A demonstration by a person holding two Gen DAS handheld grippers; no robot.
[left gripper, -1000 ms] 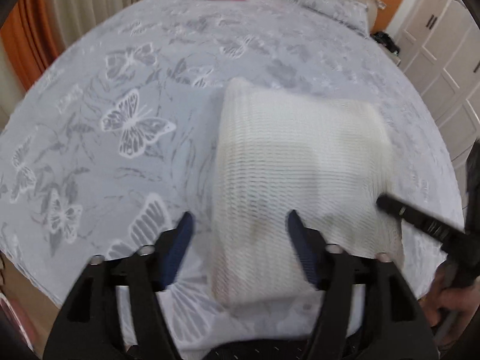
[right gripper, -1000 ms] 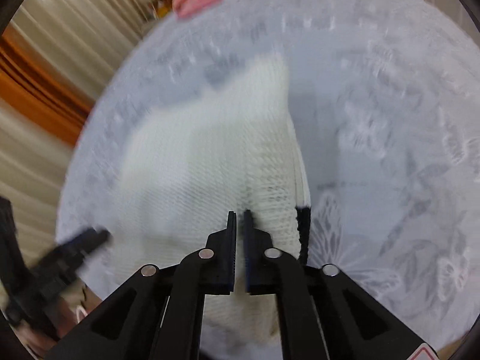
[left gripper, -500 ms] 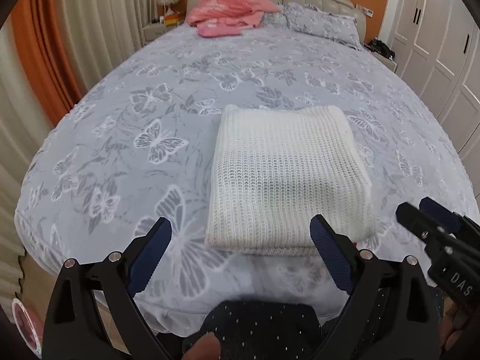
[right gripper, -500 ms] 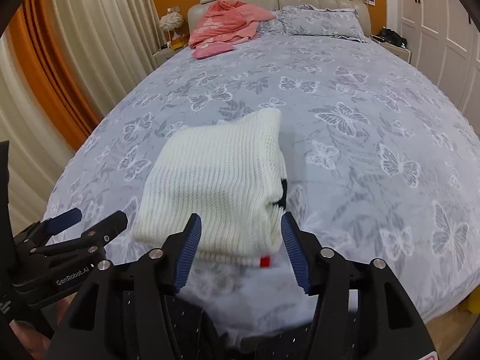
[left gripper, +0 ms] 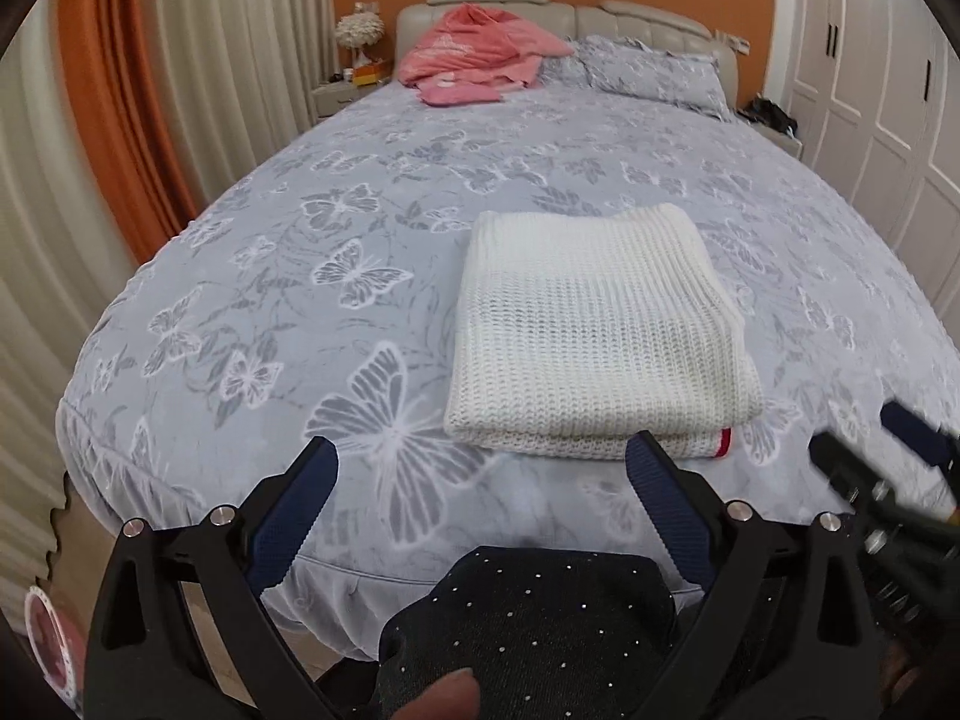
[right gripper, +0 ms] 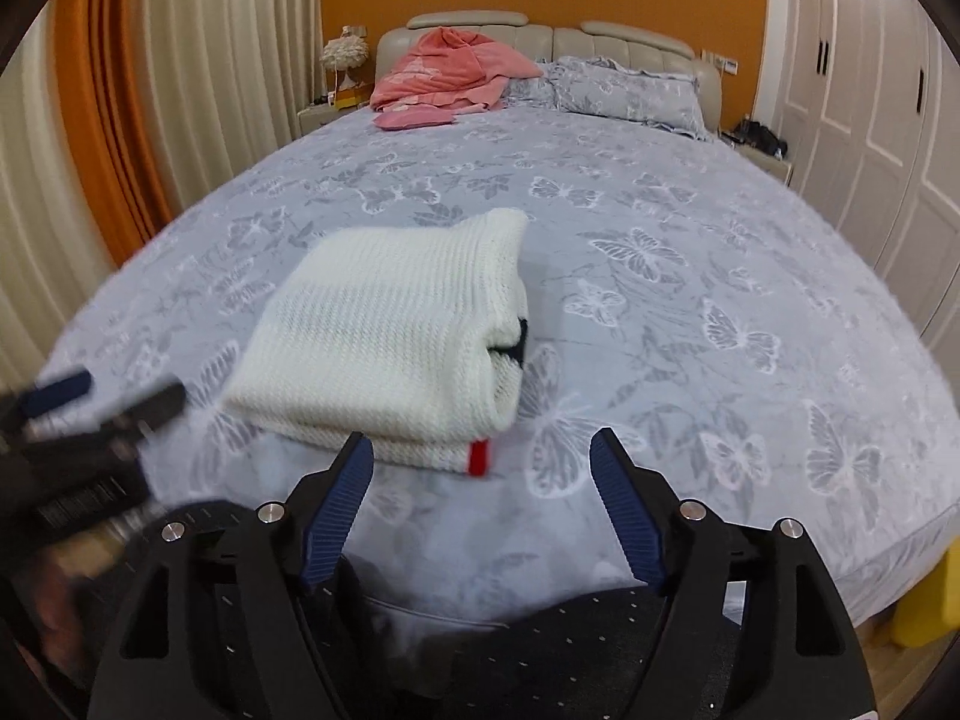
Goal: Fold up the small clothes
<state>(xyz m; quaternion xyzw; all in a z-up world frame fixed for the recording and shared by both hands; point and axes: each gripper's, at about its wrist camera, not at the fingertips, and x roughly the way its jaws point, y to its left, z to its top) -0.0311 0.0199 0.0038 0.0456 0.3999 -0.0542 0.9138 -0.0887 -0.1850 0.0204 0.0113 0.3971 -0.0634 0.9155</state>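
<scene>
While the folded white knit [left gripper: 594, 336] lies near the bed's [left gripper: 420, 180] near edge, both the left gripper [left gripper: 480, 480] and right gripper [right gripper: 480, 474] have just been opening, empty, so a careless sweep could snag and unfold it.

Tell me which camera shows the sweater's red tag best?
The right wrist view: the red tag sits large and near centre on the sweater. In the left wrist view it is only a thin sliver.

Folded white sweater [left gripper: 594, 333] on bed [left gripper: 336, 300]
</scene>
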